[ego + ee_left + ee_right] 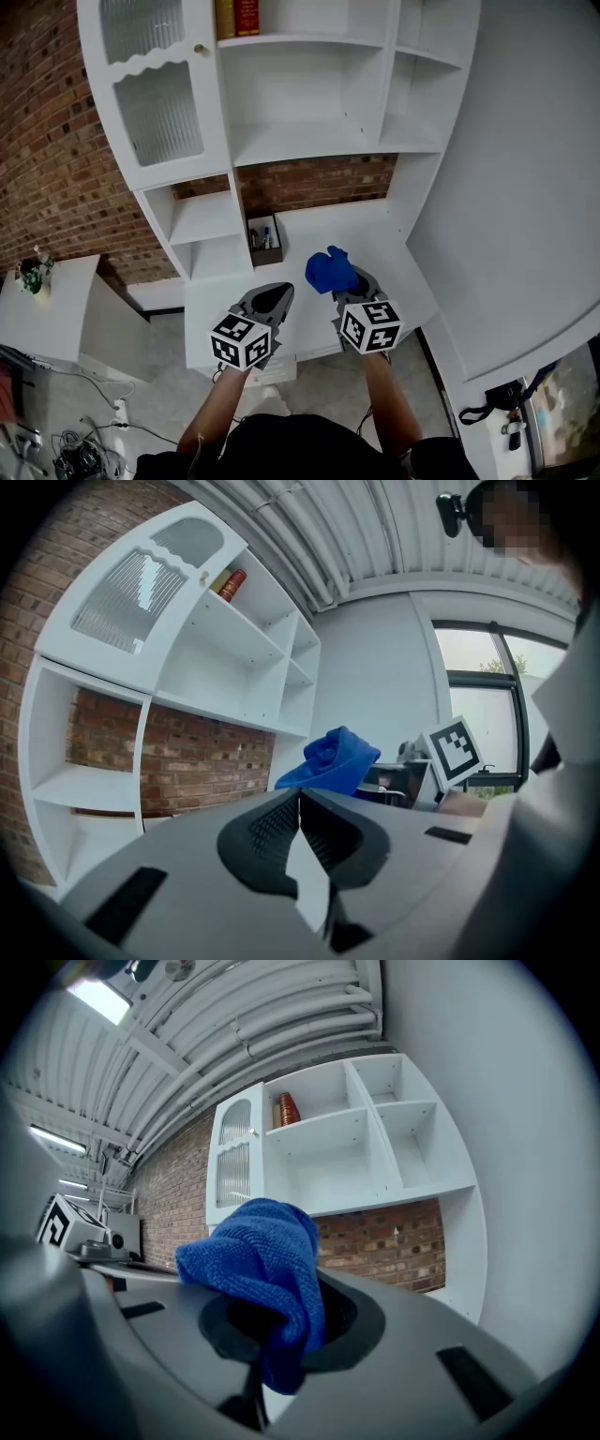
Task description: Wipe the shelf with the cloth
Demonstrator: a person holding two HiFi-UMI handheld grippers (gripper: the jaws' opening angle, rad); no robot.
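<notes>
My right gripper [349, 283] is shut on a bunched blue cloth [329, 270], which bulges out of the jaws in the right gripper view [262, 1269] and also shows as the blue cloth [333, 761] in the left gripper view. The left gripper [272, 298] hangs beside it, shut with nothing between its jaws [298, 832]. Both are held in the air in front of the white shelf unit [300, 141], above its low desk surface [375, 234]. Neither touches the shelf.
The shelf unit has a glass-fronted door [155, 84] at upper left, books [236, 17] on the top shelf and a small brown box [264, 240] with bottles on the desk surface. A brick wall [47, 178] stands behind. A white table [56, 309] is at left.
</notes>
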